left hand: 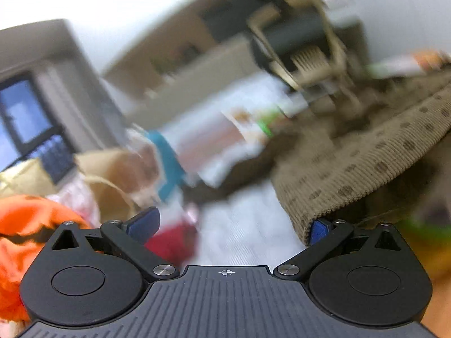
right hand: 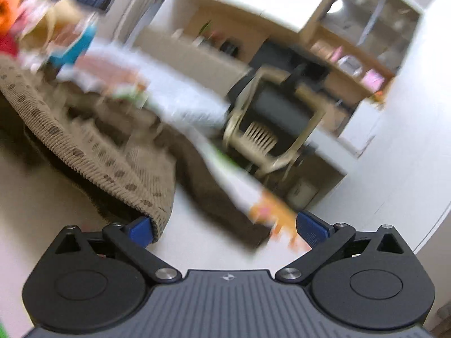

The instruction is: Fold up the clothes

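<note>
The left gripper (left hand: 231, 226) has a dark grey ribbed body with a small white crosshair mark at its 12 o'clock edge. Two round black housings sit at 9 and 3 o'clock, each with a triangular cut-out above. Black link arms, pinned by silver screws, carry blue ribbed pads (left hand: 143, 222). The right gripper (right hand: 227, 226) is built the same, crosshair and blue pads (right hand: 311, 228) included.

Ribbed garment (left hand: 352, 152) lying right of the clothes pile (left hand: 56, 197), chair (left hand: 304, 56) behind the garment
</note>
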Demonstrator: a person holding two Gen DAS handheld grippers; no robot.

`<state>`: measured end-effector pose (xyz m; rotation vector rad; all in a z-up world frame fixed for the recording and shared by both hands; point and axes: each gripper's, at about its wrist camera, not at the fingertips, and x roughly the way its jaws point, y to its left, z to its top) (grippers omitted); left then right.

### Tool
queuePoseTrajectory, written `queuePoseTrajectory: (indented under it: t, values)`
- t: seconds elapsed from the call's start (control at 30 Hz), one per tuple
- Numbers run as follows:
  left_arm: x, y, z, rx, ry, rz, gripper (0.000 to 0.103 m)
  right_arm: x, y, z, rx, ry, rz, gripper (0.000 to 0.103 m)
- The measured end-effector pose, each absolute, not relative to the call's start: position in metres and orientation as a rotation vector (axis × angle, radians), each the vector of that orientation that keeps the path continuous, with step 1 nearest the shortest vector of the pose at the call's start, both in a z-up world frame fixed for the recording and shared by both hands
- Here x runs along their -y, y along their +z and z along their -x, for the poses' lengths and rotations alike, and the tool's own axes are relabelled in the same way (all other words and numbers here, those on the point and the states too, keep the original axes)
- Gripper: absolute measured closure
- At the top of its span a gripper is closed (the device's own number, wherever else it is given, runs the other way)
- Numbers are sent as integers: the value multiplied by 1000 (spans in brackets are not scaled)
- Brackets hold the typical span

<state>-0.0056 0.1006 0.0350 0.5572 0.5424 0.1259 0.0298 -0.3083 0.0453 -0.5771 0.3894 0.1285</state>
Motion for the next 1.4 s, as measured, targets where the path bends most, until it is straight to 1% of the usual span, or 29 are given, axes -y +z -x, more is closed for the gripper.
queuePoseTrajectory:
  t: [0.1, 0.2, 0.3, 0.43, 0.57, 0.7, 0.8, 0.93, 1.0, 1.1, 1.13, 1.17, 1.2, 1.23, 1.27, 1.3, 1.33, 1.4]
  values:
    - [-102, 2, 12, -669, 69, -588, 0, 317, 14, -20, -514, 179, 573, 1]
    - [-111, -8, 19, -746, 12, -550, 0, 329, 5, -5, -581, 196, 560, 1]
    - [-123, 5, 22, -755, -107, -396, 0, 341, 12, 2, -591, 204, 541, 1]
    - [-139, 31, 7, -691, -257, -45, 0, 346, 45, -5, -510, 266, 376, 0]
    - [-141, 46, -41, -632, -198, 115, 0, 323, 68, -51, -455, 376, 234, 0]
    - [-161, 46, -109, -578, 47, 266, 0, 289, 71, -113, -461, 453, 79, 0]
    - [-184, 33, -159, -576, 208, 385, 0, 255, 49, -157, -501, 507, 61, 0]
    - [-220, 1, -210, -596, 346, 577, 0, 220, 13, -197, -599, 578, 28, 0]
    - [-229, -16, -230, -624, 427, 586, 0, 210, -1, -205, -639, 599, 1, 0]
    - [-229, -32, -249, -655, 457, 518, 1, 205, -18, -212, -708, 619, -39, 0]
    - [-229, -36, -253, -651, 467, 495, 7, 204, -21, -213, -720, 619, -49, 0]
    - [-230, -39, -256, -644, 478, 473, 18, 205, -21, -213, -723, 620, -63, 0]
    - [-229, -40, -256, -636, 487, 450, 48, 206, -21, -214, -731, 620, -86, 0]
    - [-229, -40, -257, -628, 496, 428, 58, 209, -21, -214, -738, 620, -111, 0]
    - [-228, -39, -256, -609, 485, 415, 63, 211, -21, -214, -741, 621, -125, 0]
    - [-226, -37, -255, -589, 473, 403, 77, 211, -22, -214, -742, 624, -125, 0]
    - [-219, -29, -251, -554, 434, 379, 85, 210, -22, -213, -743, 627, -114, 0]
    - [-198, -7, -240, -476, 331, 321, 86, 209, -21, -214, -745, 634, -95, 0]
